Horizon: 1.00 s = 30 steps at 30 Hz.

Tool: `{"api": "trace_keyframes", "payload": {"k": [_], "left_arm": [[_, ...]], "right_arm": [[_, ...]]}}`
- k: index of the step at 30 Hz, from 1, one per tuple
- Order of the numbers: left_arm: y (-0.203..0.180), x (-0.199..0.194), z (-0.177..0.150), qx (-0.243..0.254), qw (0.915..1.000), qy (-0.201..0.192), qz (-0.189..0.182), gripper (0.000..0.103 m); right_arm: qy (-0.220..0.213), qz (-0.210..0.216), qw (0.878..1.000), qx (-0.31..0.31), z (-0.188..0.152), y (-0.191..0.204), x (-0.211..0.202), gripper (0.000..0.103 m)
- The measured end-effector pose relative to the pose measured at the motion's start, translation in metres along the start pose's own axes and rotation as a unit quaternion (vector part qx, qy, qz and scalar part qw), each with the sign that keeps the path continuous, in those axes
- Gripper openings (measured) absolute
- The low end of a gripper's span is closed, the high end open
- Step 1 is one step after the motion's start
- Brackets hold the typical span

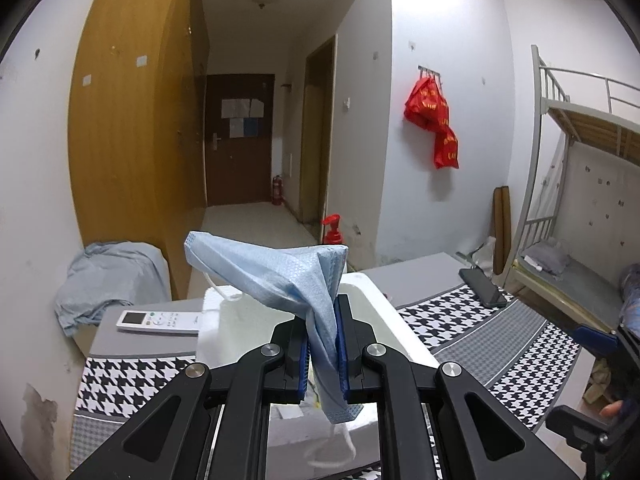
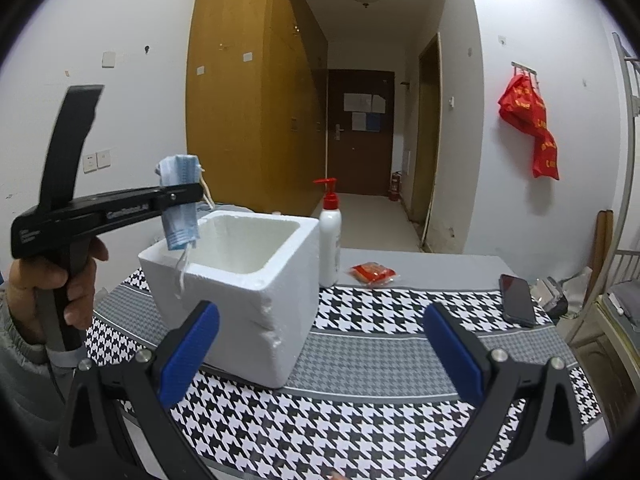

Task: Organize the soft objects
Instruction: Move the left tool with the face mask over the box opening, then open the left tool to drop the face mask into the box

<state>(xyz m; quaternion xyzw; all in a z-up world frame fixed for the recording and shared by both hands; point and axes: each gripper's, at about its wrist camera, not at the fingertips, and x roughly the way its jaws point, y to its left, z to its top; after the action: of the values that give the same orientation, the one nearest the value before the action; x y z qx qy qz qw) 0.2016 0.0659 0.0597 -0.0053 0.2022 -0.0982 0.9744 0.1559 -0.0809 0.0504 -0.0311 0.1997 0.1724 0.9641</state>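
Up front in the left wrist view, my left gripper (image 1: 323,344) is clamped on a blue face mask (image 1: 280,276), held above the white foam box (image 1: 400,328). Over in the right wrist view, my right gripper (image 2: 320,350) stands wide apart and holds nothing, low over the houndstooth tablecloth (image 2: 360,420); the lettering on the left gripper's side is too blurred to read.

a dormitory room: metal bunk bed (image 1: 576,128), wooden wardrobe (image 2: 256,88), entrance door (image 2: 360,132).
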Motion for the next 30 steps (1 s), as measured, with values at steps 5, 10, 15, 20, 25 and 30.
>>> {"api": "trace_keyframes", "payload": {"k": [5, 10, 15, 20, 25, 30], "left_arm": [[-0.006, 0.010, 0.002, 0.008, 0.9999, 0.006, -0.003, 0.012], [-0.005, 0.021, 0.003, 0.006, 0.9998, 0.016, 0.009, 0.012], [-0.006, 0.026, 0.004, 0.005, 0.9997, 0.017, 0.018, 0.045], [-0.005, 0.020, 0.005, 0.000, 0.9991, -0.004, 0.043, 0.095], [-0.010, 0.009, 0.004, 0.005, 0.9991, -0.012, 0.040, 0.098], [-0.014, -0.009, 0.004, 0.012, 0.9988, -0.027, 0.040, 0.098]], "right_arm": [[0.002, -0.005, 1.000, 0.006, -0.003, -0.006, -0.001, 0.103], [0.003, -0.006, 1.000, 0.010, -0.004, -0.009, -0.002, 0.103], [0.004, -0.007, 1.000, 0.010, -0.007, -0.011, -0.004, 0.103], [0.002, -0.010, 1.000, 0.013, -0.009, -0.014, -0.007, 0.103], [0.001, -0.012, 1.000, 0.015, -0.008, -0.016, -0.009, 0.103], [-0.002, -0.011, 1.000, 0.015, -0.007, -0.015, -0.011, 0.103]]}}
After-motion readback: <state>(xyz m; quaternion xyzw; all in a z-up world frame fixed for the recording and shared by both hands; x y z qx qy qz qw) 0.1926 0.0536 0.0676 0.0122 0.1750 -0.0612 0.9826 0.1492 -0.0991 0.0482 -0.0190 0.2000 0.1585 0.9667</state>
